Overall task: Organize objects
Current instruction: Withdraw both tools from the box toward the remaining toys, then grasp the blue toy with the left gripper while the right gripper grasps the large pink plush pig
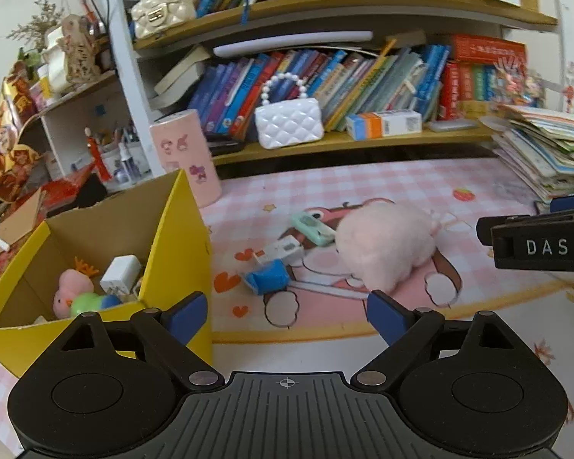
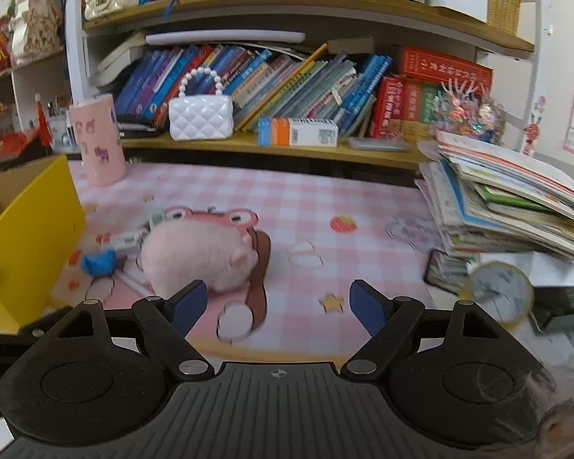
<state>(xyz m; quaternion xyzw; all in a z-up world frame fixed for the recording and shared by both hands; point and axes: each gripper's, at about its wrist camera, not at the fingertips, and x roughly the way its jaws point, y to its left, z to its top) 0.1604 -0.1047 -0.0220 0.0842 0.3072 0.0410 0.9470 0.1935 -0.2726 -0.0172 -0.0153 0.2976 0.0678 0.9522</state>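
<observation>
A pink plush toy (image 1: 386, 246) (image 2: 195, 254) lies on the pink checked mat (image 1: 363, 187). Left of it lie a mint green case (image 1: 312, 227), a white and orange box (image 1: 277, 250) and a blue object (image 1: 269, 277) (image 2: 99, 262). A yellow cardboard box (image 1: 172, 237) (image 2: 30, 225) at the left holds a white charger (image 1: 120, 273), a pink toy (image 1: 70, 294) and a green toy (image 1: 88, 304). My left gripper (image 1: 285, 315) is open and empty, just in front of the blue object. My right gripper (image 2: 277, 306) is open and empty, near the plush toy.
A bookshelf (image 1: 344, 137) with books, a white quilted purse (image 1: 289, 122) and a medicine box (image 1: 382, 124) runs along the back. A pink cylinder (image 1: 185, 157) stands by the yellow box. A pile of books (image 2: 516, 206) and a round clock (image 2: 499, 290) sit at the right.
</observation>
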